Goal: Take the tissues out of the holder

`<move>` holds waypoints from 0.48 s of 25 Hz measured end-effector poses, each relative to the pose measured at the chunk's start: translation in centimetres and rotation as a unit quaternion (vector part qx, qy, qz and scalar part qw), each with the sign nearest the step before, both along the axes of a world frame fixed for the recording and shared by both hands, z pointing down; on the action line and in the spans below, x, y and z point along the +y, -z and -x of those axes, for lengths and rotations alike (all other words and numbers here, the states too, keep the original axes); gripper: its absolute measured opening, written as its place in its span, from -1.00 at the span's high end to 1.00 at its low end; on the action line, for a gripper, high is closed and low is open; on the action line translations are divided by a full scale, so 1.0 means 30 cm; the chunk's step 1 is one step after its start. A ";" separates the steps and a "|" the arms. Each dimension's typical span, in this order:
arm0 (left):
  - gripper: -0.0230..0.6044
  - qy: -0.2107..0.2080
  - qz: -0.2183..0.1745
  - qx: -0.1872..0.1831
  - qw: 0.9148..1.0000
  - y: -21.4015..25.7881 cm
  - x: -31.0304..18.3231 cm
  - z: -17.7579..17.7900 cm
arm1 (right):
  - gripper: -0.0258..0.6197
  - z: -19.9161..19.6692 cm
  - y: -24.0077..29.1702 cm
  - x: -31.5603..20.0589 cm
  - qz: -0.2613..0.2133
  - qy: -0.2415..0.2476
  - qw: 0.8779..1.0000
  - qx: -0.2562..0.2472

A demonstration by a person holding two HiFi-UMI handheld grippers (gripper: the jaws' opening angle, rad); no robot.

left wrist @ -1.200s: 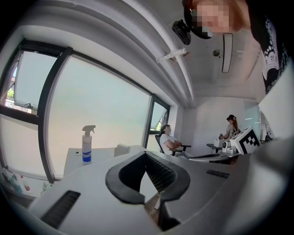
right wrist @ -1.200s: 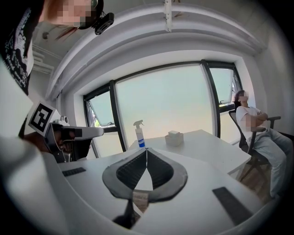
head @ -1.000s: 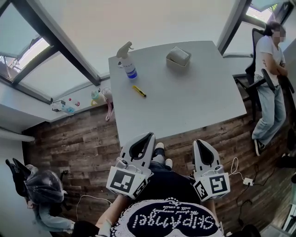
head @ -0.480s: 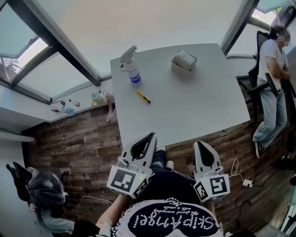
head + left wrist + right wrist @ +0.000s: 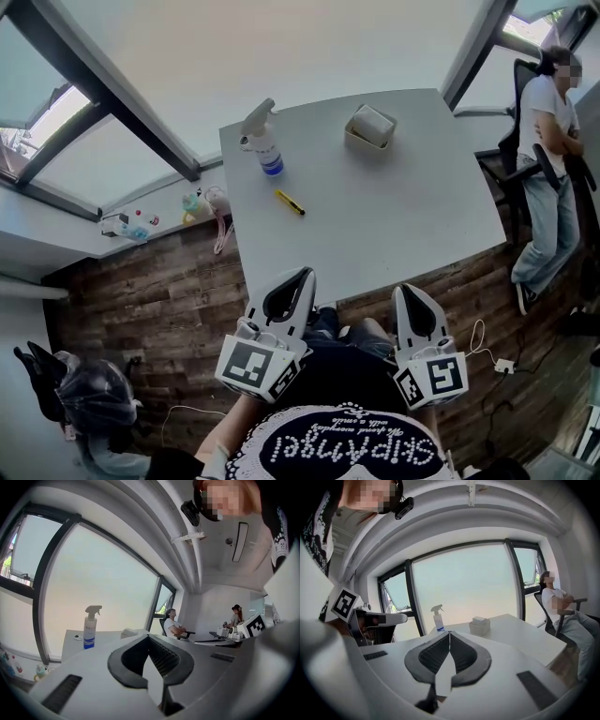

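1. The left gripper and the right gripper hang side by side at the near edge of the table, just in front of the person's body. Each has its jaws pressed together at the tips with nothing between them, which their own views confirm.
2. Over the last second both grippers kept their places in the head view while the table slid slightly nearer and lower. I judge that the person has edged forward with them and that no reach has started.
3. In the middle of the table's left half lies a small yellow tool, apart from everything else.
4. Farther off at the left stands a spray bottle, upright.
5. The holder sits near the far edge, right of the bottle and well apart from both grippers. The tissues show white in its top, untouched.
6. For the task this means only the approach is under way. Either gripper must next cross the whole tabletop and spread its jaws before it can pinch the tissues.
7. A seated person is beyond the table's far right corner.
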State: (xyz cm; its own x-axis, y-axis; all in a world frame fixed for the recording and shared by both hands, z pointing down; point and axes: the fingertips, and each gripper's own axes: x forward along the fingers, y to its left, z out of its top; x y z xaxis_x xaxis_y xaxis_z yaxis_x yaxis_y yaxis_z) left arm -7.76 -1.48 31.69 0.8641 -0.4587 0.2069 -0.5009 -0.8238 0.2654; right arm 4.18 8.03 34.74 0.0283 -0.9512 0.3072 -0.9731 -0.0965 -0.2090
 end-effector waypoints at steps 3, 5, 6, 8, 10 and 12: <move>0.92 0.003 0.002 0.002 1.000 -0.003 -0.010 0.002 | 0.88 -0.005 0.003 -0.007 0.001 0.002 1.000 0.005; 0.92 0.005 0.004 0.003 1.000 -0.009 -0.015 0.003 | 0.88 -0.010 0.004 -0.015 0.001 0.005 1.000 0.009; 0.92 0.008 0.005 0.004 1.000 -0.012 -0.018 0.003 | 0.88 -0.013 0.006 -0.020 0.001 0.006 1.000 0.010; 0.92 0.014 0.007 0.005 1.000 -0.012 -0.025 0.004 | 0.88 -0.018 0.009 -0.032 -0.001 0.009 1.000 0.010; 0.92 0.022 0.007 0.006 1.000 -0.012 -0.031 0.002 | 0.88 -0.022 0.009 -0.045 -0.001 0.012 1.000 0.006; 0.92 0.029 0.007 0.005 1.000 -0.013 -0.037 -0.003 | 0.88 -0.027 0.006 -0.057 -0.001 0.025 1.000 0.009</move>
State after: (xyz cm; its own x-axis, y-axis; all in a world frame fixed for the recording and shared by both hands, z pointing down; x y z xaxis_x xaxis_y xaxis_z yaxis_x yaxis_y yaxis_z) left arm -7.67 -2.60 32.08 0.8384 -0.5053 0.2040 -0.5447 -0.7900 0.2816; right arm 5.00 6.30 34.55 -0.0136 -0.9525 0.3043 -0.9805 -0.0469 -0.1908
